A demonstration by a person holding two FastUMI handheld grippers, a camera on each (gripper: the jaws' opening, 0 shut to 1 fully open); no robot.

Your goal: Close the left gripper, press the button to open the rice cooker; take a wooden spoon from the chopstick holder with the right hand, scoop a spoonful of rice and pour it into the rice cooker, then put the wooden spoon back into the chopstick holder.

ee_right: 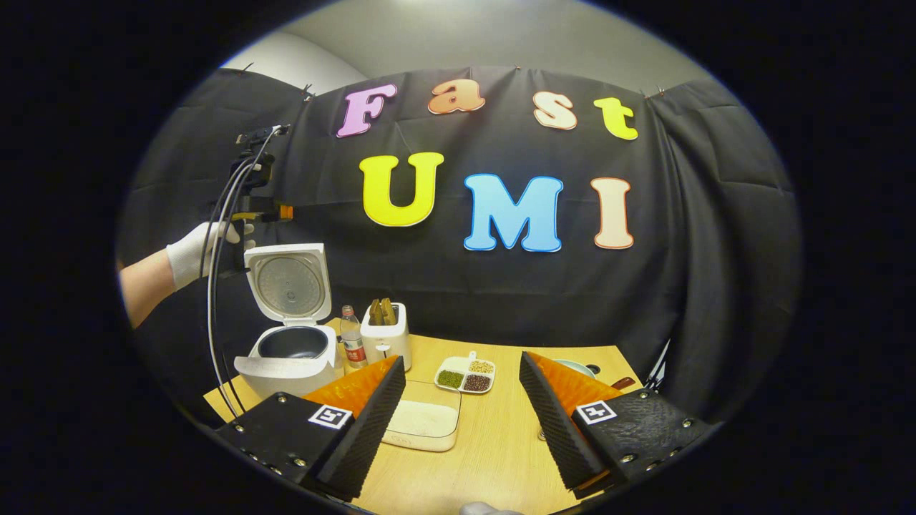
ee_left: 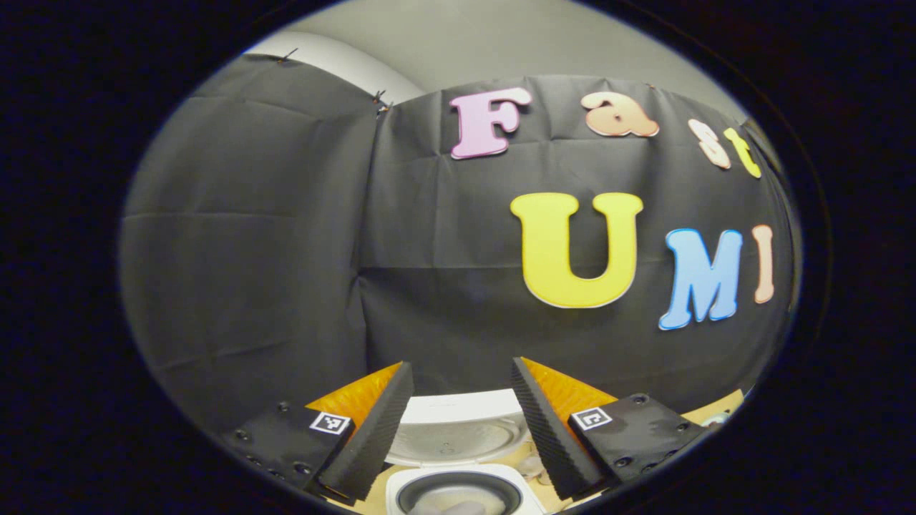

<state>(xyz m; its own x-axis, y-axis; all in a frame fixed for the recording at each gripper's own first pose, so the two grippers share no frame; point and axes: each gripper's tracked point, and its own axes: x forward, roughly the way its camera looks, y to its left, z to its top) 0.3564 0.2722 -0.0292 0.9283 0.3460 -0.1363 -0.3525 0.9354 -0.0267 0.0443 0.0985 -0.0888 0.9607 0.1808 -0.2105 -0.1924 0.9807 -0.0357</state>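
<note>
On table (ee_right: 501,436): cooker (ee_right: 290,350) lid up, pot looks empty. Spoons in holder (ee_right: 386,332), rice in tray (ee_right: 422,422), beans in split dish (ee_right: 466,375). Both grippers (ee_left: 461,415) (ee_right: 461,408) spread apart, gripping nothing.

— Where's the left gripper (ee_right: 250,179)?
— Raised high, held by a gloved hand (ee_right: 192,252), jaws parted.
— And the right gripper (ee_right: 461,400)?
— Low, level, jaws spread wide, gripping nothing.
</note>
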